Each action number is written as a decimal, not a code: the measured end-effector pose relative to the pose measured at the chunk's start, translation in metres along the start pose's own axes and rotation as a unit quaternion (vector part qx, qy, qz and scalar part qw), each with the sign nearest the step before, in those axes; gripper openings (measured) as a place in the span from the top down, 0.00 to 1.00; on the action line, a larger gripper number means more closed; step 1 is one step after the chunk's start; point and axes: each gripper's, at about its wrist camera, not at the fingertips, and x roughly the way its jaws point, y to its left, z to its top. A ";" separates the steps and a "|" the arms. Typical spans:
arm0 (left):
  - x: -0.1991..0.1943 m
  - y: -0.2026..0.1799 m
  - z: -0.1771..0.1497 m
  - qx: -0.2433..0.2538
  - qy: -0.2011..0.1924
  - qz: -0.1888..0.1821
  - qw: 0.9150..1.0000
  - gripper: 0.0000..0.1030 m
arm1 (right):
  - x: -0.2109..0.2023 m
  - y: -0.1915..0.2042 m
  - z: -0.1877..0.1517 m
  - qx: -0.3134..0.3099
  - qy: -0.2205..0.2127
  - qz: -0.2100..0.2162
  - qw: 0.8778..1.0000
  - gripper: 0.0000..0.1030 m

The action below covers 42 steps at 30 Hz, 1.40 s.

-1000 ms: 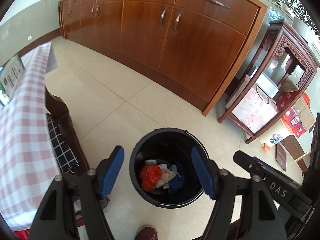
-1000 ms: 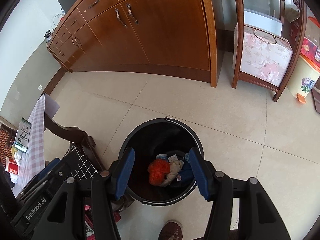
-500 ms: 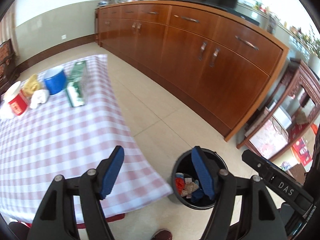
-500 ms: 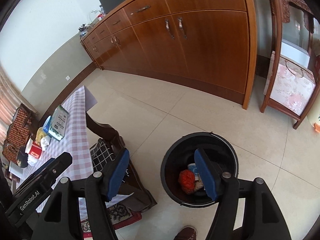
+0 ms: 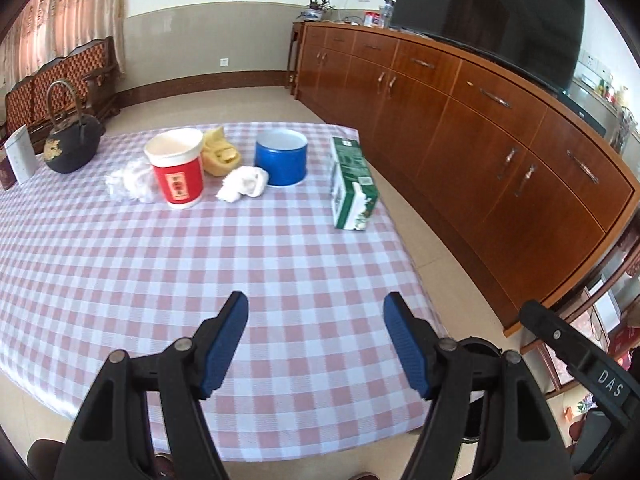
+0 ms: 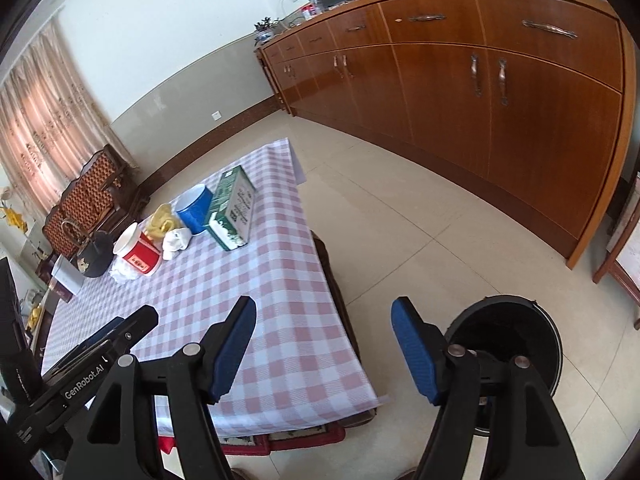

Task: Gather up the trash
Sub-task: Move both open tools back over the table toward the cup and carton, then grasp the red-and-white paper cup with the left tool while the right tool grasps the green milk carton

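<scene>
On the far left of the checked tablecloth (image 5: pixel 280 264) stood a black iron kettle (image 5: pixel 71 148), with a small white card (image 5: pixel 19 159) beside it at the table's edge. Next came a crumpled white tissue (image 5: pixel 129 180), touching the base of an upright red-and-white paper cup (image 5: pixel 178 168). Behind the cup lay a yellow wrapper (image 5: pixel 219 154); in front of that, a second white tissue wad (image 5: pixel 244 184) rested against a blue round tub (image 5: pixel 282 162). Further right, a green carton (image 5: pixel 352 184) lay on its side near the table's right edge. All of this trash sat at the far end of the table, well apart from both tools.

The left gripper (image 5: pixel 316 338) hovered over the near part of the cloth, its blue pads spread wide and empty. The right gripper (image 6: pixel 324 346) was likewise spread and held nothing, positioned between the table's edge and the black bin (image 6: pixel 520 320) on the floor. A wooden sideboard (image 6: pixel 480 80) ran along the right wall.
</scene>
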 end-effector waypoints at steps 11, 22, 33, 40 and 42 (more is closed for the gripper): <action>0.004 0.067 0.013 -0.041 -0.010 0.041 0.998 0.30 | 0.036 0.075 0.008 -0.056 0.015 0.042 0.997 0.27; 0.034 0.106 0.033 -0.070 -0.007 0.065 0.995 0.30 | 0.076 0.110 0.025 -0.078 0.021 0.047 0.996 0.25; 0.066 0.123 0.056 -0.066 -0.005 0.067 0.996 0.30 | 0.129 0.123 0.045 -0.086 0.030 0.028 0.996 0.23; 0.083 0.125 0.070 -0.059 -0.013 0.066 0.996 0.30 | 0.157 0.122 0.062 -0.082 0.028 0.015 0.996 0.23; 0.087 0.126 0.074 -0.058 -0.016 0.066 0.996 0.30 | 0.164 0.123 0.067 -0.081 0.027 0.013 0.996 0.23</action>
